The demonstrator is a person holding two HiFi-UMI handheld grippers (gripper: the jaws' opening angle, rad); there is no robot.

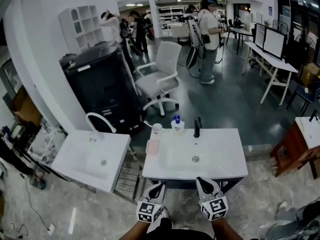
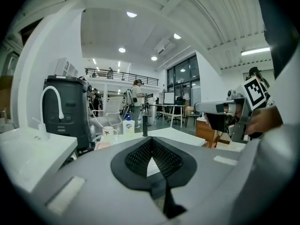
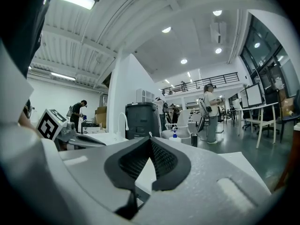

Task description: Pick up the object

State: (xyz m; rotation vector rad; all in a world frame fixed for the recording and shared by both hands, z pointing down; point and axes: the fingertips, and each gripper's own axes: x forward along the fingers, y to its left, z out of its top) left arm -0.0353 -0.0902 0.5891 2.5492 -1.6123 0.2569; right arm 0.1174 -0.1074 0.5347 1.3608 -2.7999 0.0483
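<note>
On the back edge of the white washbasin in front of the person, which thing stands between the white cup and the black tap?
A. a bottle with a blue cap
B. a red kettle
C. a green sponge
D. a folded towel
A: in the head view the bottle with a blue cap stands on the washbasin between the white cup and the black tap.
</note>
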